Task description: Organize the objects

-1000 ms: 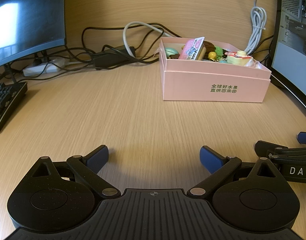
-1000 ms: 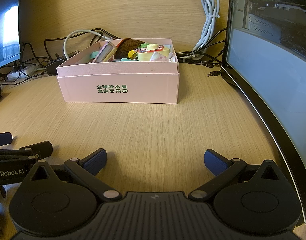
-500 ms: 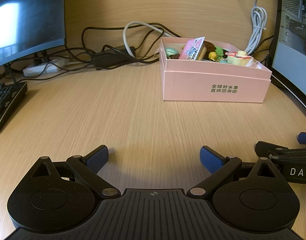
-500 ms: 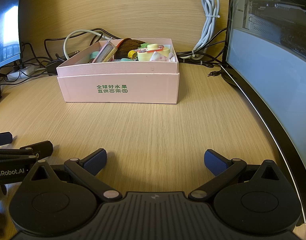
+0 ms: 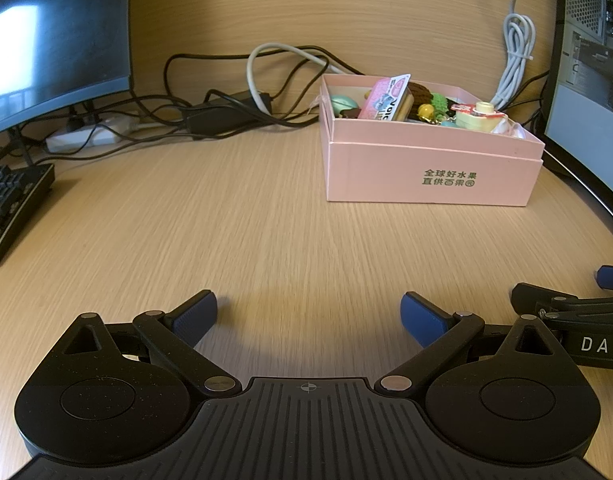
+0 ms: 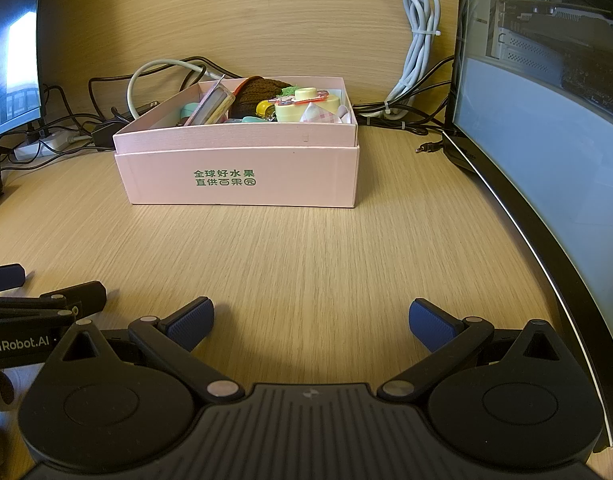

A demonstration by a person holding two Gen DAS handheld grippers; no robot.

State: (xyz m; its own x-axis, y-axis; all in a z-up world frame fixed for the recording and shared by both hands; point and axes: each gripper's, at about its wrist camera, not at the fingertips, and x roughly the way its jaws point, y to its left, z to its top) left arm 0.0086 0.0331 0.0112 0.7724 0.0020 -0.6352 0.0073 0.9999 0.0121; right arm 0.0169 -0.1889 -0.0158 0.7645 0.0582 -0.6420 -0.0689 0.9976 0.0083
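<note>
Warm, even indoor light, pretty sharp overall. Soft shadow pools on the counter just ahead of the fingers. Window glare on the left monitor, heavy fisheye bending at edges.

Pink box (green txt), woodgrain desk.

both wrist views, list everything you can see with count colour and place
box: 1, pink, back of desk, full of small items
desk: 1, light wood, underneath everything
monitors: 2, dark, one each side
keyboard: 1, black, far left edge
power strip: 1, white, under left monitor
cables: several, black and grey, behind box
cable bundle: 1, white, on back wall
left gripper: 1, black, blue pads, open, empty
right gripper: 1, same, open, empty
</note>
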